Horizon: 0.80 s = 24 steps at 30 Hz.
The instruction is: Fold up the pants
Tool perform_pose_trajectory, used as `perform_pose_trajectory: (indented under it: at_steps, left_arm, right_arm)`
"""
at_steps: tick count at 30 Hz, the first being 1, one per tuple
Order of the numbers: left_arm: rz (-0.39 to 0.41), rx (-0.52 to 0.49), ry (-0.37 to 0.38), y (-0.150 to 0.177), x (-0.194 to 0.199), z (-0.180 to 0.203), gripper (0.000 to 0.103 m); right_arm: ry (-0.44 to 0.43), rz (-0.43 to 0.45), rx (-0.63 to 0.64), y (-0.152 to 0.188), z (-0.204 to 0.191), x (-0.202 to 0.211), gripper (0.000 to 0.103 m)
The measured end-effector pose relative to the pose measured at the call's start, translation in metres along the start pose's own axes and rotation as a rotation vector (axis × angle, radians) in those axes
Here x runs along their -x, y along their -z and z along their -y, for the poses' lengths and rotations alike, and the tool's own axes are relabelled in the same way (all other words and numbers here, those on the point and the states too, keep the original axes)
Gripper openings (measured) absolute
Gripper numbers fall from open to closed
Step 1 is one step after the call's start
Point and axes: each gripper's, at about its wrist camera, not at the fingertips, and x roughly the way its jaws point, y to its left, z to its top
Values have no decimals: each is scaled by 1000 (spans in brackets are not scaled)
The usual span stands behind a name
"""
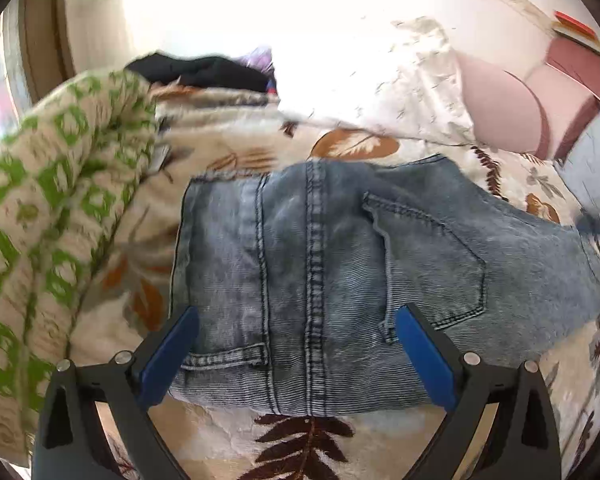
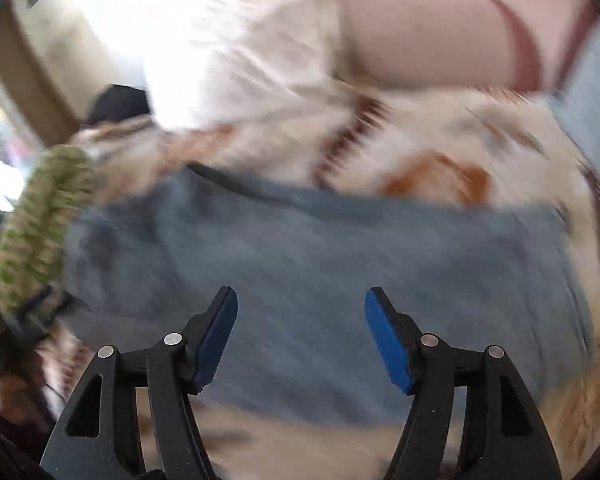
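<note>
The folded jeans (image 1: 340,272) are seen lying flat on the leaf-patterned bedspread (image 1: 300,444), with the left gripper (image 1: 296,356) and right gripper (image 2: 301,336) both held apart above them, nothing clamped.

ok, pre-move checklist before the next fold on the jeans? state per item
1. Left gripper open, nothing pinched: ok.
2. Right gripper open, nothing between its blue pads: ok.
3. Light blue denim jeans folded, lying on the cream leaf-print blanket: ok.
4. Jeans' edges aligned: cannot tell, the right wrist view is blurred.
5. Green-and-cream patterned cloth clear of the jeans: ok, lies beside their left edge.
</note>
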Motion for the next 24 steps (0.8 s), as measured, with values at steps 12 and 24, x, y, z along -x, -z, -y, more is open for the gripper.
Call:
perform_pose_trajectory:
  at_steps: [12,24]
  left_arm:
    - [19,-142,96,2,-7,27,100]
    - [-56,-34,95,2,-32,2,100]
  right_arm:
    - [-290,-223,-16,-111,-67,-124,69]
    - [-379,-422,43,-119,-85,-182,60]
